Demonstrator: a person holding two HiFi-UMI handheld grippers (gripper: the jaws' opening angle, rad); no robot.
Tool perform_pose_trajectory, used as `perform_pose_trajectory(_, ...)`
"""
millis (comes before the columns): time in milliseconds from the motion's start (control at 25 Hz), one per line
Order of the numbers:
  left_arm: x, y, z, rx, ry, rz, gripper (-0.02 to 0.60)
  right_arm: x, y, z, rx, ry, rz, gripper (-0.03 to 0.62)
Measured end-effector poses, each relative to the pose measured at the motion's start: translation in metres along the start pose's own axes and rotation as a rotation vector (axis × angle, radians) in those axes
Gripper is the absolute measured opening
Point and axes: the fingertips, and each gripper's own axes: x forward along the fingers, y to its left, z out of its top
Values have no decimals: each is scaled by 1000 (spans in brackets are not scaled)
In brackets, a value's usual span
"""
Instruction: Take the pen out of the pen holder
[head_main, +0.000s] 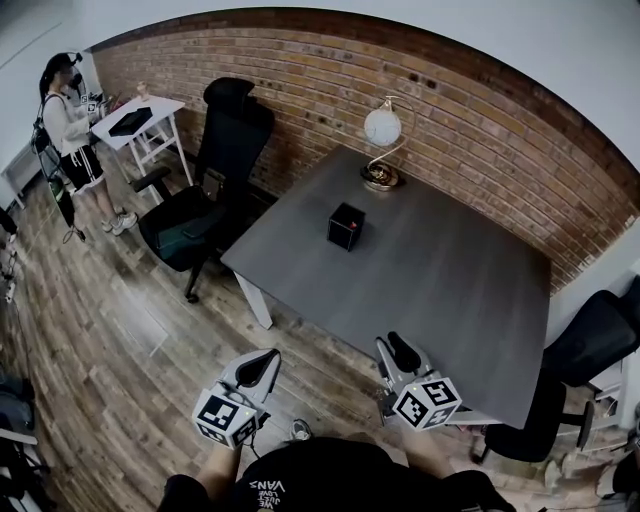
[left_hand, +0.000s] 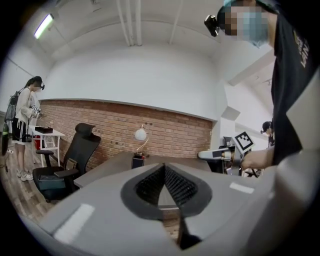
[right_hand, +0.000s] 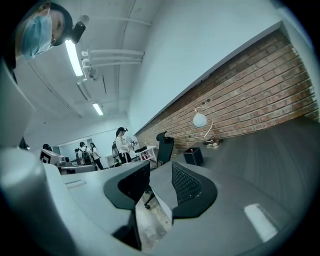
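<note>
A small black cube pen holder (head_main: 346, 225) stands near the middle of the grey table (head_main: 440, 280), with something red showing at its top. It appears far ahead in the left gripper view (left_hand: 137, 161) and in the right gripper view (right_hand: 193, 156). My left gripper (head_main: 262, 366) hangs over the floor just short of the table's near edge; its pads meet at the tips (left_hand: 164, 167) with nothing between them. My right gripper (head_main: 400, 350) is at the near edge, and its jaws (right_hand: 160, 169) stand apart and empty. Both are well short of the holder.
A lamp with a white globe (head_main: 382, 128) stands at the table's far edge by the brick wall. A black office chair (head_main: 205, 190) sits left of the table, another chair (head_main: 590, 345) at its right. A person (head_main: 70, 125) stands by a small white table (head_main: 135, 120) far left.
</note>
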Motion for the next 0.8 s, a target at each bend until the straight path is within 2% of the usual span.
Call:
perform_pose_trajectory(160, 1, 22, -7, -8, 27, -2, 52, 12, 0, -2, -1, -5, -34, 114)
perform_pose_trajectory(360, 17, 31, -11, -32, 47, -21, 52, 27, -10, -1, 8, 4, -52, 115)
perform_pose_trajectory(800, 76, 55, -1, -31, 57, 15, 52, 80, -55, 9, 24, 45, -11, 115)
